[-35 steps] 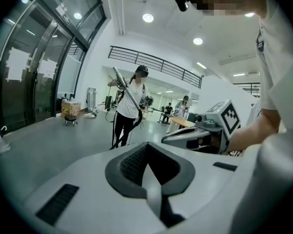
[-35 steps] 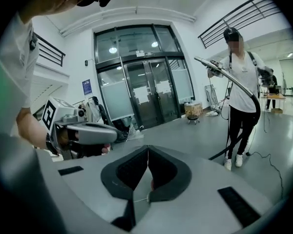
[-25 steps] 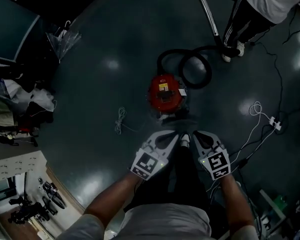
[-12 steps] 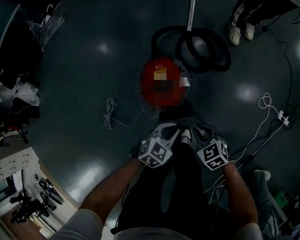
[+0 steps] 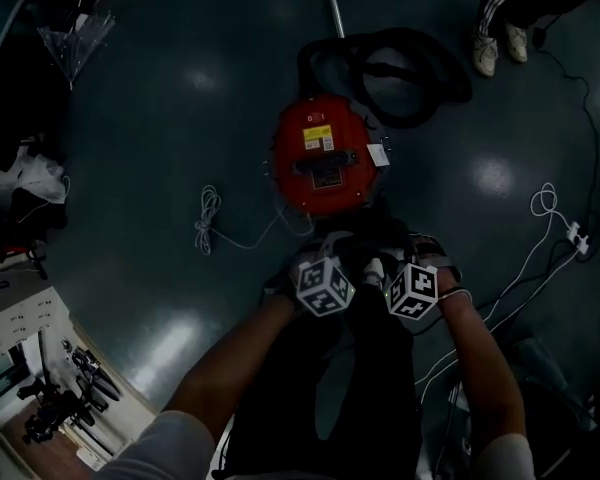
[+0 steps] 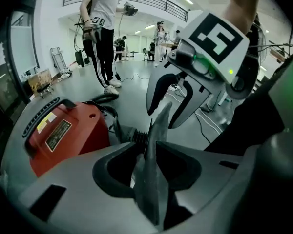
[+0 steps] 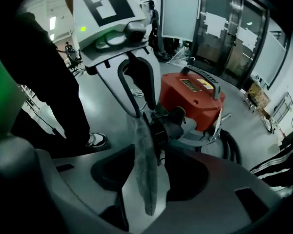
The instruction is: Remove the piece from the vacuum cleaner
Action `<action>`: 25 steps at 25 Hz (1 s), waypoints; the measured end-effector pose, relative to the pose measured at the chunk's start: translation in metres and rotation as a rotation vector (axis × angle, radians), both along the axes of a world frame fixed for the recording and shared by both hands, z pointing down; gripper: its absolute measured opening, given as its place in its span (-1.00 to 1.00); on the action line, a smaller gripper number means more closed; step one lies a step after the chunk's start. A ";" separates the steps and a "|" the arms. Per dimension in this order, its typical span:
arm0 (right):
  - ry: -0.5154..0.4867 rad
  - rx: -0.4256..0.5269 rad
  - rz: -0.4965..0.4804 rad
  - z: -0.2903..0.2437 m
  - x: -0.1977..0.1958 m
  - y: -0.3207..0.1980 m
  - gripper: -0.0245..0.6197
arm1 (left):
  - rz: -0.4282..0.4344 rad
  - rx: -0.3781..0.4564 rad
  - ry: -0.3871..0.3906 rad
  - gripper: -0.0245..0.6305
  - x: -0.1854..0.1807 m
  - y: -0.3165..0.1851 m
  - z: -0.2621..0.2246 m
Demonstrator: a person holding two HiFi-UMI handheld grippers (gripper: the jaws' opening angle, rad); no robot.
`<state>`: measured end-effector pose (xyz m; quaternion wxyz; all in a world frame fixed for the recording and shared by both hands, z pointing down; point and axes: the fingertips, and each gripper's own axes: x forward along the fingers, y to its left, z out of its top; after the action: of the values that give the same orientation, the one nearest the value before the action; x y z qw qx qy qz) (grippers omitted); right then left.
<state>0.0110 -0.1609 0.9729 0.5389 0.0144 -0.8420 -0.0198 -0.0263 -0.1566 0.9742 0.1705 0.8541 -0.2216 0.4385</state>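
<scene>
- Left gripper (image 6: 162, 115): jaws opening, though only a slim gap shows in its own view. Nothing is clamped between them. The tips sit just short of the ribbed black hose coupling (image 6: 136, 136).
- Right gripper (image 7: 138, 123): jaws opening too. In the left gripper view its two fingers stand clearly apart and empty. The coupling lies just beside its tips, on the vacuum side; I cannot tell whether they touch.
- Both grippers are side by side, close in front of me. They point at the near face of the red vacuum cleaner (image 5: 323, 158), which stands on the floor (image 5: 160, 118).
- Step in hand, my reading: pre-grasp approach. I take the piece to be the coupling where the hose (image 5: 400, 63) plugs in. It looks seated in the body, so nothing is off yet.
- Next move, as I judge it: bring one gripper around the coupling and close firmly. Steady the body with the other, then pull straight along the socket. A latch or twist may be needed first.
- Hard to make out: the head view is very dark, and the tips and coupling are lost in shadow there. No latch is visible. The hose coils behind the vacuum, and I cannot trace its far end.
- Farther out: a white cord (image 5: 208, 220) lies loose on the floor to my left. A person (image 6: 101, 28) stands well apart.
</scene>
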 end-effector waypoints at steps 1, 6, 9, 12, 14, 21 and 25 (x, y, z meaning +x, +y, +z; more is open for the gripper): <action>0.008 0.018 -0.013 0.006 0.000 0.000 -0.40 | 0.016 -0.003 -0.009 -0.58 0.002 0.000 0.006; 0.027 0.072 -0.036 0.027 -0.003 -0.005 -0.39 | 0.089 -0.002 -0.059 -0.58 0.008 0.007 0.027; 0.037 0.093 -0.062 0.034 -0.006 -0.005 -0.42 | 0.102 0.007 -0.088 -0.58 0.008 0.008 0.034; 0.039 0.100 -0.074 0.032 -0.005 -0.006 -0.60 | 0.094 0.022 -0.095 -0.69 0.008 0.005 0.035; 0.045 0.093 -0.098 0.031 -0.004 -0.003 -0.72 | 0.094 0.021 -0.092 -0.77 0.008 0.006 0.035; 0.075 0.054 -0.159 0.025 0.002 0.022 -0.78 | 0.151 -0.041 -0.084 -0.81 0.012 0.030 0.032; 0.083 0.033 -0.155 0.008 0.006 0.036 -0.78 | 0.173 -0.051 -0.065 -0.81 0.016 0.042 0.014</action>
<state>0.0168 -0.1250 0.9814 0.5698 -0.0427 -0.8172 -0.0758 -0.0104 -0.1146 0.9879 0.1462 0.8507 -0.1413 0.4847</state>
